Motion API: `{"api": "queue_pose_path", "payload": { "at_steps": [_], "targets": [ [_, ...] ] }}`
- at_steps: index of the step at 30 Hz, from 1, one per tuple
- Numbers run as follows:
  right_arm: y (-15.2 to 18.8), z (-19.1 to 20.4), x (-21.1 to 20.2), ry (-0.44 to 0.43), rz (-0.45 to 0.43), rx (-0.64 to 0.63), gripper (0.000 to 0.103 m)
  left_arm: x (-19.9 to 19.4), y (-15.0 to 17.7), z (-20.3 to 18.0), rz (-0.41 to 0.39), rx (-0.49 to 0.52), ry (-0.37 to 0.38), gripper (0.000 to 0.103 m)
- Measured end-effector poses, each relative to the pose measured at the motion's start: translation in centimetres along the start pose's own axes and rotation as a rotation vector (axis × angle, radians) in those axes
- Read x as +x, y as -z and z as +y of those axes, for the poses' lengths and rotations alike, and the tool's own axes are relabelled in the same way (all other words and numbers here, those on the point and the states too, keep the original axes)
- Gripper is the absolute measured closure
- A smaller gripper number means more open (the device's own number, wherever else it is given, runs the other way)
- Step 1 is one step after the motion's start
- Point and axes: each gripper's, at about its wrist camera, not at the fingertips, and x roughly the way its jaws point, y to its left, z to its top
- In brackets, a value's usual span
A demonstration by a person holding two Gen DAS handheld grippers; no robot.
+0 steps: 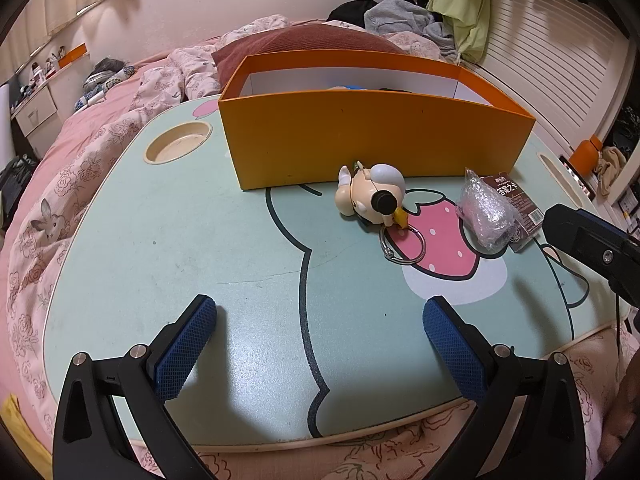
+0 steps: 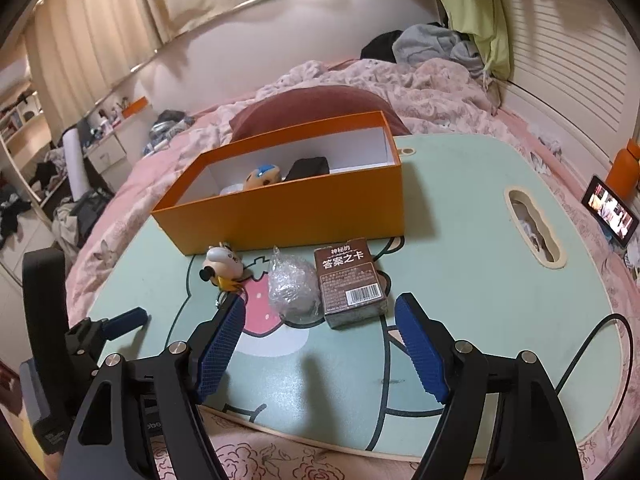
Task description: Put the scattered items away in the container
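Item one, my work surface: a mint-green lap table [image 2: 460, 216] printed with a cartoon strawberry, set on a bed with pink floral bedding [image 1: 48, 208]. Item two, the container: an open orange cardboard box with white interior [image 2: 304, 208], at 12 o'clock on the table; I see a small round plush with a blue patch [image 2: 262, 176] and a dark item [image 2: 308, 168] already inside. Item three, still loose, in a row just in front of the box: a cream-coloured cartoon figurine keychain [image 1: 370, 194] with its metal ring [image 1: 402, 244] lying at its 6 o'clock; a crumpled clear bubble-wrap bundle [image 2: 292, 288] at its 3 o'clock; and a brown card box with a barcode [image 2: 352, 280] touching the bundle on the far side. Item four, my left gripper [image 1: 320, 312]: jaws wide, nothing between them, low over bare table. Item five, my right gripper [image 2: 320, 316]: jaws spread wide, empty, the bundle and card box just beyond its fingertips.
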Motion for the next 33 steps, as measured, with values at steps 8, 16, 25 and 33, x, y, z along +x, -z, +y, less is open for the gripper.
{"api": "queue_pose_path", "payload": {
  "at_steps": [8, 16, 25, 33],
  "targets": [
    [0.2, 0.2, 0.0, 0.005, 0.025, -0.023, 0.026, 0.0, -0.1, 0.1, 0.001, 0.000, 0.000, 0.000],
    [0.6, 0.7, 0.4, 0.016, 0.053, -0.053, 0.025, 0.0, -0.1, 0.8, 0.018, -0.021, -0.014, 0.000],
    [0.8, 0.8, 0.8, 0.013, 0.068, -0.053, 0.025, -5.8, -2.4, 3.1, -0.155, -0.041, -0.041, 0.000],
    [0.7, 0.6, 1.0, 0.008, 0.072, -0.047, 0.025, -9.0, -8.1, 2.1, -0.172, -0.015, 0.117, 0.000]
  ]
}}
